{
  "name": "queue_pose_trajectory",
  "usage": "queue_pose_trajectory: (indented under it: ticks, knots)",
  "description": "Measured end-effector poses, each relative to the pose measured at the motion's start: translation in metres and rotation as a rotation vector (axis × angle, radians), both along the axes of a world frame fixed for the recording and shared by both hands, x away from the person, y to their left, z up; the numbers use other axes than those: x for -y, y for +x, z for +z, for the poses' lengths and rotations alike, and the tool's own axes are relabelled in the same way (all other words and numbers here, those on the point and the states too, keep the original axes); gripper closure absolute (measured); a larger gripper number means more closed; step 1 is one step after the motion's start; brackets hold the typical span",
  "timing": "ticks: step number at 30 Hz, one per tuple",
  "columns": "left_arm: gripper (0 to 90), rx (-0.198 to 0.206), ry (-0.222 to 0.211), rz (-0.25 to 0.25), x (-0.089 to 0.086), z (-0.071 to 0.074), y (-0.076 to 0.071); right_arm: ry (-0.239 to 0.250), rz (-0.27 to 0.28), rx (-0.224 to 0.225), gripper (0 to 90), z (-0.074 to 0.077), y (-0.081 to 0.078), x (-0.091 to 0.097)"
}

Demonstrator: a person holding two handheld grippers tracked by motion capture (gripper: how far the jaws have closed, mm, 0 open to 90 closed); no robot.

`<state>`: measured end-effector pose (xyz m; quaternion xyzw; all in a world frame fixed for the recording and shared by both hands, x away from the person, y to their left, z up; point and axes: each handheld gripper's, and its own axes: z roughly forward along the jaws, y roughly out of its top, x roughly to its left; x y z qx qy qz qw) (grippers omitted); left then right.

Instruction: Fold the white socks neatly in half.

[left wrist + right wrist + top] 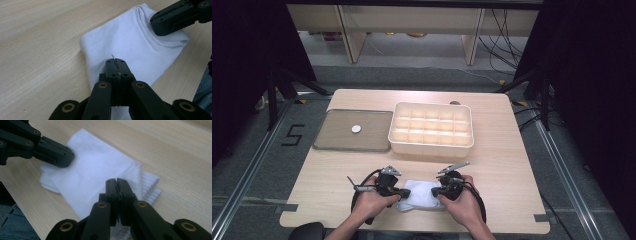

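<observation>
Left gripper (115,65), jaws pressed together, is pinching a thread of the folded white cloth (130,47) at its near edge. Right gripper (116,184), jaws likewise together, is resting over the cloth's opposite end; whether fabric is caught between them cannot be told. Cloth is lying on the wooden table (512,150), nearer the person than the compartment box (432,145) and grey tray (337,140).

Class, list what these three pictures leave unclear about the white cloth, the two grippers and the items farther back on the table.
- White cloth: near edge hidden by hands in the high view.
- Left gripper: its shut jaws cover the cloth beneath; whether fabric is pinched, unclear.
- Right gripper: same, in the right gripper view.
- Small round object on the grey tray: too small to identify.
- Divided box: contents washed out.
</observation>
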<state>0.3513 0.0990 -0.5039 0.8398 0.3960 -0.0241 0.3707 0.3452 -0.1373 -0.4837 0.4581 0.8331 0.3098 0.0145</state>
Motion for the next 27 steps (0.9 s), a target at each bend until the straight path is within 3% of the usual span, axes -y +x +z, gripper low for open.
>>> queue_pose_trajectory:
  ticks: [5,6,12,15,16,18,19,20,27]
  knots:
    - [83.0,0.012,-0.057,0.041,-0.005,0.008,-0.002,0.007,-0.021,0.031,85.7,0.009,-0.003,0.003]
    - [77.6,0.029,-0.075,0.074,-0.01,0.013,-0.001,0.015,-0.044,0.045,83.9,0.016,-0.004,0.007]
    - [56.2,0.041,-0.071,0.146,-0.024,0.017,0.001,0.005,-0.088,0.031,75.2,0.022,-0.002,0.019]
    - [52.5,0.014,-0.069,0.145,-0.031,0.014,0.003,0.011,-0.131,0.016,69.6,0.017,-0.003,0.02]
    - [51.4,-0.013,-0.088,0.158,-0.031,0.011,0.003,0.012,-0.124,-0.012,67.4,0.013,-0.003,0.022]
    - [51.1,-0.03,-0.096,0.161,-0.03,0.009,0.002,0.01,-0.118,-0.02,66.4,0.011,-0.002,0.022]
    - [51.1,-0.033,-0.086,0.159,-0.029,0.008,0.001,0.013,-0.145,-0.042,66.0,0.01,-0.003,0.02]
    - [51.6,-0.056,-0.098,0.143,-0.027,0.006,0.002,0.006,-0.138,-0.044,66.4,0.008,-0.003,0.02]
    - [54.9,-0.099,-0.109,0.147,-0.021,-0.002,0.008,0.011,-0.134,-0.063,69.2,0.004,0.0,0.023]
